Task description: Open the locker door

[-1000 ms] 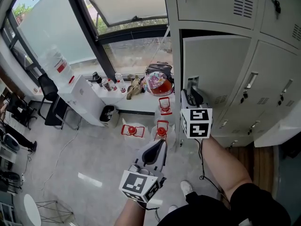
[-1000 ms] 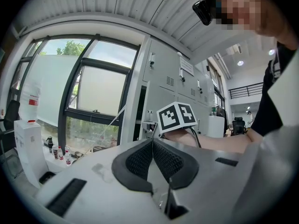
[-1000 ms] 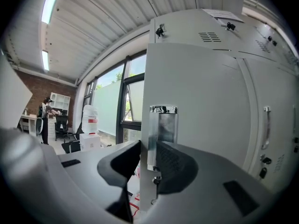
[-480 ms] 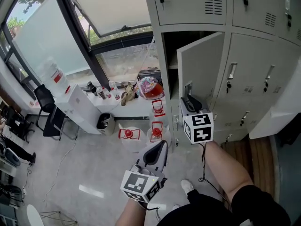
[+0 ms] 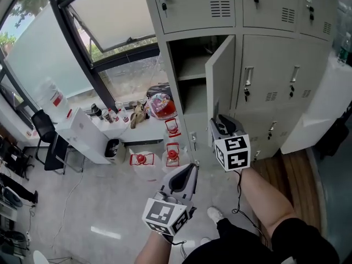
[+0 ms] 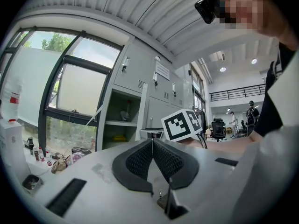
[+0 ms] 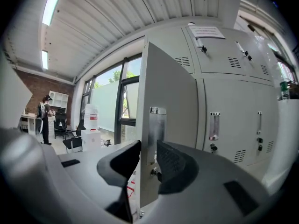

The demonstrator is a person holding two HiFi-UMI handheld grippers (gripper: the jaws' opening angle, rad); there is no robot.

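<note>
Low at 6 o'clock in the head view, the left tool (image 5: 191,168) hangs clenched on nothing, pointing level. Further out, at 3 o'clock, the right tool (image 5: 218,118) grasps the free edge of the locker door (image 5: 221,70) over its handle plate (image 7: 157,125), forearm stretched forward. The door stands part-open at 1 o'clock. The pull looks under way, and the next move calls for a wider outward arc.

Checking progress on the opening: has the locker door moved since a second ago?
Yes. The locker door has swung outward, away from the locker frame, uncovering the shelves inside.
</note>
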